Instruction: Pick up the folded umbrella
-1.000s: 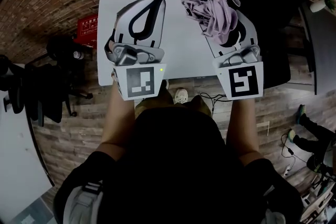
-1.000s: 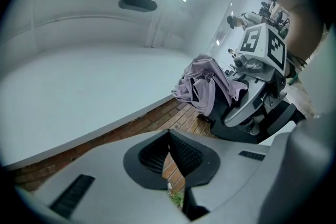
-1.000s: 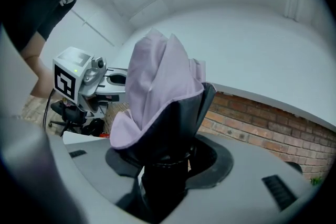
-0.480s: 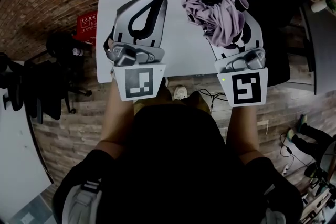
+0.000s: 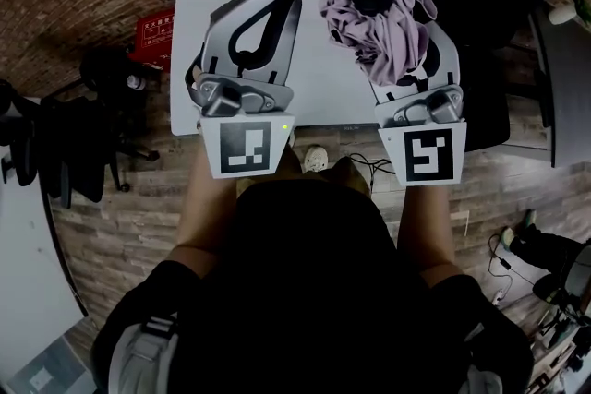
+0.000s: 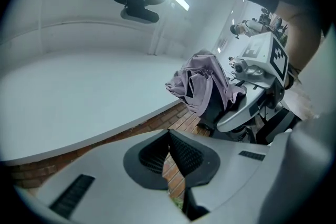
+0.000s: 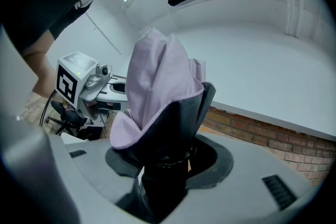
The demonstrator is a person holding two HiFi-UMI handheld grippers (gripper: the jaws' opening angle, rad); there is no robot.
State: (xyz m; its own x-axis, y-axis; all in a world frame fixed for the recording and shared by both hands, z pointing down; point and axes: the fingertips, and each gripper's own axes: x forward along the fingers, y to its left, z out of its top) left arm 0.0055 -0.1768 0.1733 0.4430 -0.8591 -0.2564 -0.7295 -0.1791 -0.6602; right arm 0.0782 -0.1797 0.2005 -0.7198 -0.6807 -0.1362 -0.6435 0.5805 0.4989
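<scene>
Lilac crumpled fabric umbrella (image 5: 379,21) (dark lining), clamped in right gripper (image 7: 165,162) jaws, left gripper (image 6: 169,135) jaws together

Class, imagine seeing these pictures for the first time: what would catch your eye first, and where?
The crumpled lilac umbrella stands out, clamped in the right gripper at the white table's right side. Beside it, the left gripper is shut and empty, and both carry bold black-and-white marker cubes.

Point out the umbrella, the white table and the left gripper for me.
umbrella (image 5: 392,32), head view, on its lilac canopy fabric.
white table (image 5: 323,92), head view, bare top beside the umbrella.
left gripper (image 6: 169,136), left gripper view, where its fingers meet.
</scene>
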